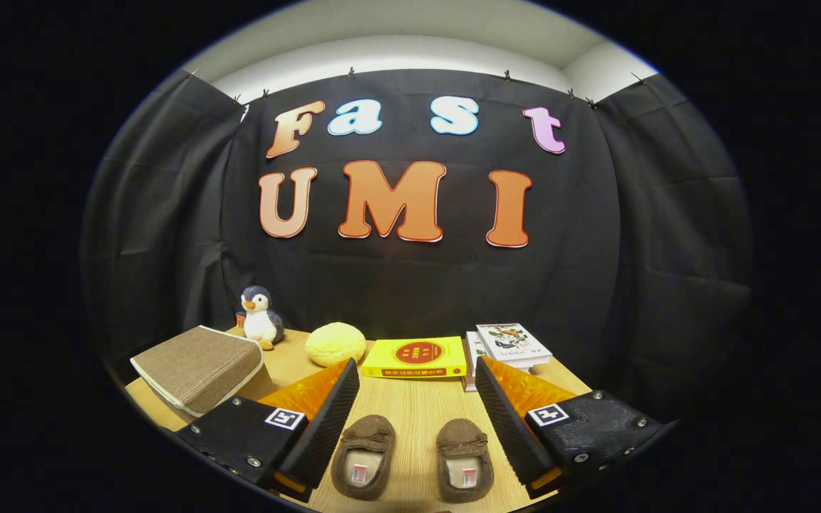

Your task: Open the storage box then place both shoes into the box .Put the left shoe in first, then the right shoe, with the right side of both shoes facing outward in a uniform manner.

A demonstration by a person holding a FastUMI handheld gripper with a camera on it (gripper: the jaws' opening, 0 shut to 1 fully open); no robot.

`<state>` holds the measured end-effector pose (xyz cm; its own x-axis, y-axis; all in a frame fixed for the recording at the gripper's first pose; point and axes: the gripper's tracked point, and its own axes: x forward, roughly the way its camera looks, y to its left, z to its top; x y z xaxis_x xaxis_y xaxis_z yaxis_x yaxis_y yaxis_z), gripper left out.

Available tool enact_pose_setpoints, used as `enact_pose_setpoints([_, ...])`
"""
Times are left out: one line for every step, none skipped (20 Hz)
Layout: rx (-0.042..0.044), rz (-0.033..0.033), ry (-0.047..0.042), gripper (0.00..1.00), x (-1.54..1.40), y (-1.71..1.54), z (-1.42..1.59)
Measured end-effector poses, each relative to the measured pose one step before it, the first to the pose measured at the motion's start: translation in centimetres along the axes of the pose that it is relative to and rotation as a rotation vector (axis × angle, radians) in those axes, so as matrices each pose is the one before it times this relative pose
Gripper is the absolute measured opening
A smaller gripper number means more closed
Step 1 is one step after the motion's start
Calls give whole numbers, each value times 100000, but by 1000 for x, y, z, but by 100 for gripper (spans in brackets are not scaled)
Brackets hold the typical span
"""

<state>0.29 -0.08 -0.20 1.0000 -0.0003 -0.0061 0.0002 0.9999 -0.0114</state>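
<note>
Wide wooden counter (410, 410) stretching out ahead, backed by the black cloth wall, and everything sits on it. Biggest piece out there is the storage box (197, 369), a brown woven-look thing with a pale rim, lid down, resting tilted off to the left, just beyond the left finger. Then the claw (410, 420) itself, spread wide, gripping nothing, fingers apart with both shoes framed in the gap between them. Over past the right finger, a small stack of books (510, 348) with an illustrated white cover on top, and beside it, dead ahead beyond the shoes, a yellow book (416, 358) lying flat with a red round mark on its cover. To the left of that, a pale yellow round cushion-like lump (336, 344); can't tell exactly what it is. Now the pair of brown slippers: the left shoe (364, 456) close to the left finger, the right shoe (464, 459) nearer the right one, side by side, apart from each other, toes pointing away, openings up, a label showing inside each. Smallest of the lot, a plush penguin (261, 317) standing upright at the back, just behind the box.
</note>
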Motion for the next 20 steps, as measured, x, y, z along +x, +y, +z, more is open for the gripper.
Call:
enact_pose_setpoints([134, 326, 238, 98, 62, 198, -132])
enact_pose_setpoints([157, 394, 131, 98, 65, 106, -12])
enact_pose_setpoints([202, 551, 126, 98, 52, 219, -49])
enact_pose_setpoints([432, 765, 317, 98, 93, 162, -117])
enact_pose_setpoints([614, 1384, 567, 98, 103, 451, -279])
enact_pose_setpoints([863, 1631, 847, 98, 120, 462, -252])
enact_pose_setpoints([1206, 2104, 996, 98, 189, 581, -376])
enact_pose_setpoints([1561, 2531, 1165, 98, 211, 681, -366])
enact_pose_setpoints([2155, 3461, 1571, 98, 372, 936, -566])
enact_pose_setpoints([3276, 4641, 2304, 98, 442, 1129, -739])
enact_pose_setpoints([4523, 5487, 2860, 98, 568, 1316, -916])
enact_pose_setpoints([5647, 5418, 3320, 98, 605, 1178, -787])
enact_pose_setpoints([6632, 5033, 3809, 98, 871, 932, -1232])
enact_pose_setpoints([5928, 4046, 3433, 98, 880, 526, -988])
enact_pose_setpoints([5967, 4810, 3328, 98, 961, 850, -768])
enact_pose_setpoints([6289, 6155, 4099, 98, 968, 1135, -841])
enact_pose_setpoints([6081, 5523, 4255, 99, 643, 871, -994])
enact_pose_setpoints([5572, 5417, 5283, 99, 1061, 676, -837])
enact_pose_setpoints([4708, 4987, 4657, 98, 768, 696, -833])
enact_pose_setpoints([4004, 5090, 5304, 98, 975, 663, -861])
